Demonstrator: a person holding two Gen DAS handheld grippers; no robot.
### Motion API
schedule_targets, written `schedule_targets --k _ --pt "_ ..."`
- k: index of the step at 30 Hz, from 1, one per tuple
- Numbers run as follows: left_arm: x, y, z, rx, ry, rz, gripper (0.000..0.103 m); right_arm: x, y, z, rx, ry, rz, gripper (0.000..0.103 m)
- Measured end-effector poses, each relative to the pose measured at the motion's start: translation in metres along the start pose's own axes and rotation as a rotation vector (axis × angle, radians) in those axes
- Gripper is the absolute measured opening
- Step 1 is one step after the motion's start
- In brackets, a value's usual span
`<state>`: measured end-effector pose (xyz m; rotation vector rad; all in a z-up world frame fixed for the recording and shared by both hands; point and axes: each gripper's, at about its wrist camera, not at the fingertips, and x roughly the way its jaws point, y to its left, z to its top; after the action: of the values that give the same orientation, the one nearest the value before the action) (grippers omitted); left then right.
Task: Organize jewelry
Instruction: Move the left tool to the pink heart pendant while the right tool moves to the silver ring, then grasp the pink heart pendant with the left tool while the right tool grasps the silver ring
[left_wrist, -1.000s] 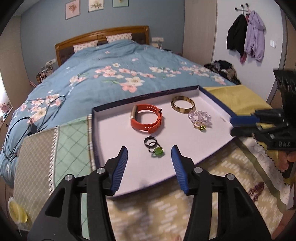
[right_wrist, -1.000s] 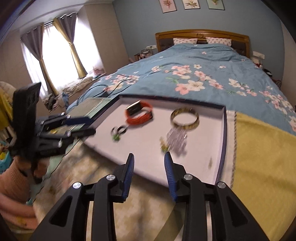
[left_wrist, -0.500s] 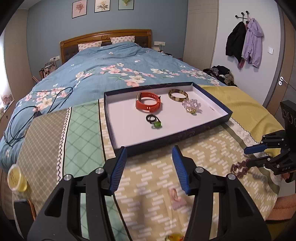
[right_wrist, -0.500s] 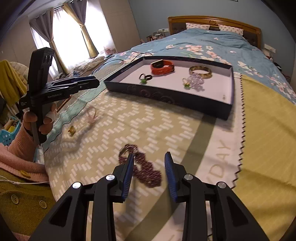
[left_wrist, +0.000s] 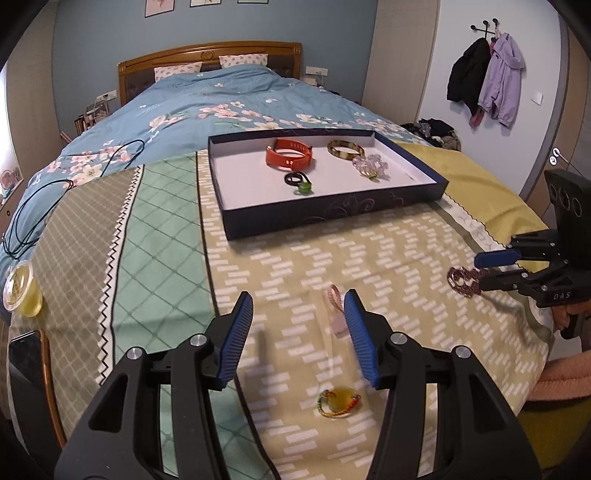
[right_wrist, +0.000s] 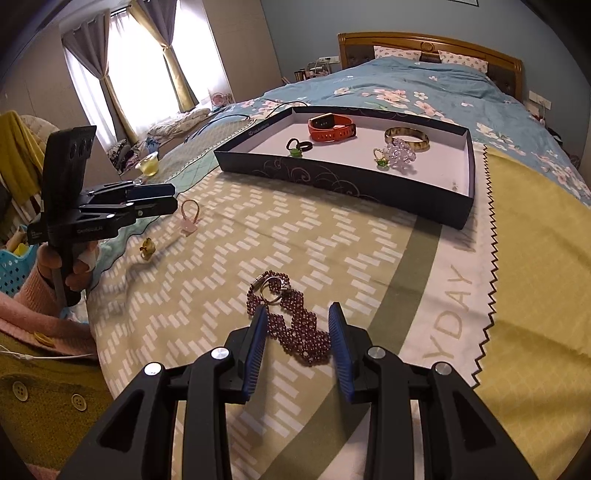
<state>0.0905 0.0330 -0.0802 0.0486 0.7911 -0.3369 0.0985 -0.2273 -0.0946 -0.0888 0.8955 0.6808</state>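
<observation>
A dark blue tray (left_wrist: 332, 216) (right_wrist: 332, 177) on the bed holds an orange watch band (left_wrist: 290, 157), a tortoiseshell bangle (left_wrist: 345, 149), a clear bead bracelet (left_wrist: 369, 166) and rings (left_wrist: 299, 182). My right gripper (right_wrist: 298, 325) is open, its fingers either side of a maroon bead bracelet (right_wrist: 295, 325) (left_wrist: 463, 280) on the cloth. My left gripper (left_wrist: 298, 314) is open and empty above the cloth. A pink charm loop (left_wrist: 338, 310) (right_wrist: 190, 218) lies by its right finger. A small yellow bead ornament (left_wrist: 338, 402) (right_wrist: 147, 248) lies nearer.
A yellow cup (left_wrist: 20, 284) and a phone (left_wrist: 27, 365) sit at the left edge of the patterned cloth. A black cable (left_wrist: 48, 184) lies on the floral duvet. Coats (left_wrist: 487, 81) hang on the far right wall.
Both grippers have pulled back from the tray toward the near edge of the bed. The right gripper has come down around the maroon bracelet. The left has dropped over the pink charm.
</observation>
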Motion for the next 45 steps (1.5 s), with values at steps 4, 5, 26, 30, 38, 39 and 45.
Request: schedule_targets --k 4,5,26,30,38,39,45 --pt "0.000 -0.008 -0.001 0.021 -0.001 -0.010 0.051 -0.003 0.002 0.001 0.004 -0.018 -0.003 0.032" --pt "0.001 -0.010 0.000 0.025 -0.002 -0.011 0.051 -0.004 0.003 0.002 0.003 -0.026 -0.002 0.032" --pt "0.003 -0.016 0.000 0.050 0.004 -0.040 0.051 0.006 0.005 0.018 0.055 -0.070 0.028 0.004" --pt "0.004 -0.019 -0.003 0.065 0.011 -0.048 0.051 0.001 -0.001 0.022 0.089 -0.096 0.042 0.004" --pt "0.016 -0.025 0.002 0.074 0.047 -0.059 0.041 -0.001 -0.007 0.025 0.122 -0.121 0.049 0.004" --pt "0.018 -0.026 0.002 0.077 0.055 -0.062 0.041 -0.002 -0.007 0.025 0.125 -0.123 0.048 0.004" --pt "0.032 -0.030 0.005 0.088 0.098 -0.057 0.031 -0.002 -0.011 0.028 0.132 -0.133 0.049 0.004"
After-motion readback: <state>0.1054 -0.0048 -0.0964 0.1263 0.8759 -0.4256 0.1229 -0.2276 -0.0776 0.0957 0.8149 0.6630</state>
